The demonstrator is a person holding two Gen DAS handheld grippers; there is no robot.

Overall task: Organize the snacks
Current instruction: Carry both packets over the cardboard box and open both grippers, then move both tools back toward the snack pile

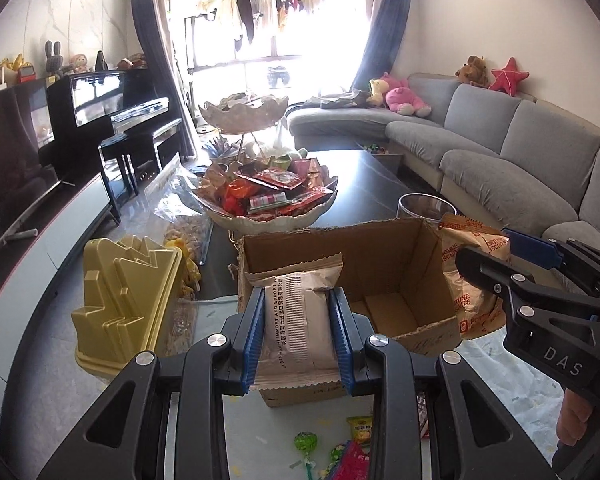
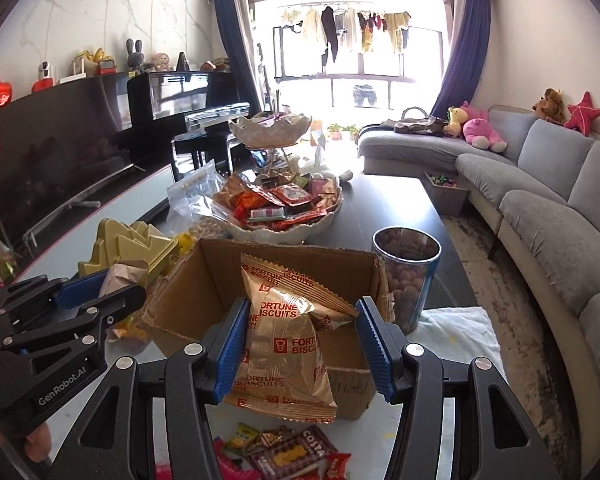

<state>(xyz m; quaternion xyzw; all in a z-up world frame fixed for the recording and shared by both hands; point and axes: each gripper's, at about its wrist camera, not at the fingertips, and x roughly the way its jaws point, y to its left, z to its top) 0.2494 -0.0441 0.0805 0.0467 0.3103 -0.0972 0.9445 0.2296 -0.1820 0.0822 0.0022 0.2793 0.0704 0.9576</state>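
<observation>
My left gripper [image 1: 298, 332] is shut on a beige snack packet [image 1: 296, 320] and holds it upright over the near left edge of an open cardboard box [image 1: 384, 264]. My right gripper [image 2: 300, 344] holds a gold Fortune Biscuits bag [image 2: 284, 344] above the box's [image 2: 284, 268] near side. The bag touches the left pad, and a gap shows at the right pad. The right gripper also shows in the left wrist view [image 1: 496, 276], with the bag [image 1: 466, 272] at the box's right side. The left gripper appears at the left of the right wrist view [image 2: 112, 292].
A white bowl [image 1: 268, 220] heaped with snacks stands behind the box, under a tiered stand's upper dish [image 1: 244, 114]. A gold plastic container [image 1: 128, 296] is left of the box and a glass jar of brown balls [image 2: 406, 276] is right. Loose sweets [image 2: 288, 452] lie on the near table.
</observation>
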